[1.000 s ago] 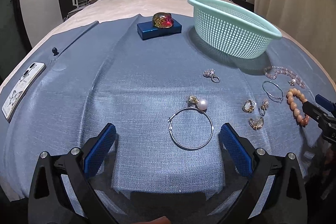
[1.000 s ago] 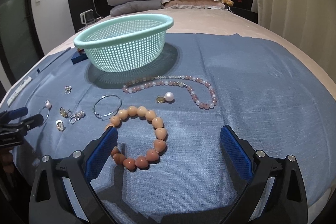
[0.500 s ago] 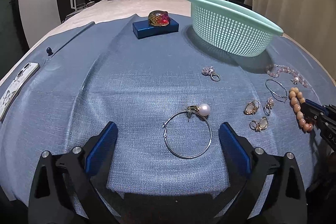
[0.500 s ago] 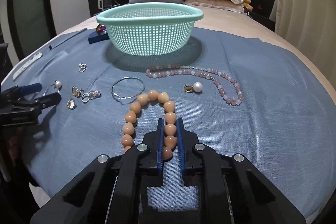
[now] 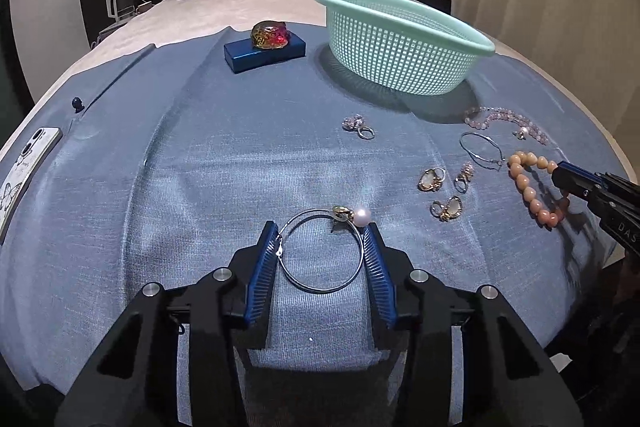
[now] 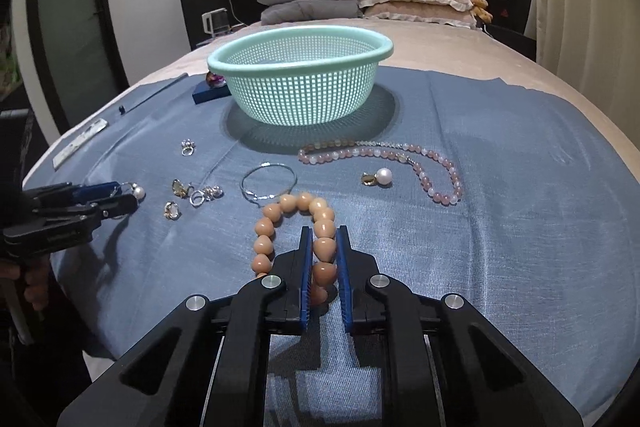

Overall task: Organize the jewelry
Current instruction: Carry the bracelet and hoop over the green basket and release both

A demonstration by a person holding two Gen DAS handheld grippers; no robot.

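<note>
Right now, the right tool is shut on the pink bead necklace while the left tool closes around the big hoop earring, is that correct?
Not quite: the right tool grips the peach bead bracelet, as the right wrist view shows. The pink bead necklace lies untouched nearer the basket. The left tool does flank the hoop earring.

A bed (image 6: 460,51) carries a blue cloth (image 6: 500,207) across the frame's middle; on it sit a mint basket (image 6: 300,83) upper centre, loose jewelry at centre-left, and a phone (image 5: 24,167) at far left.
</note>
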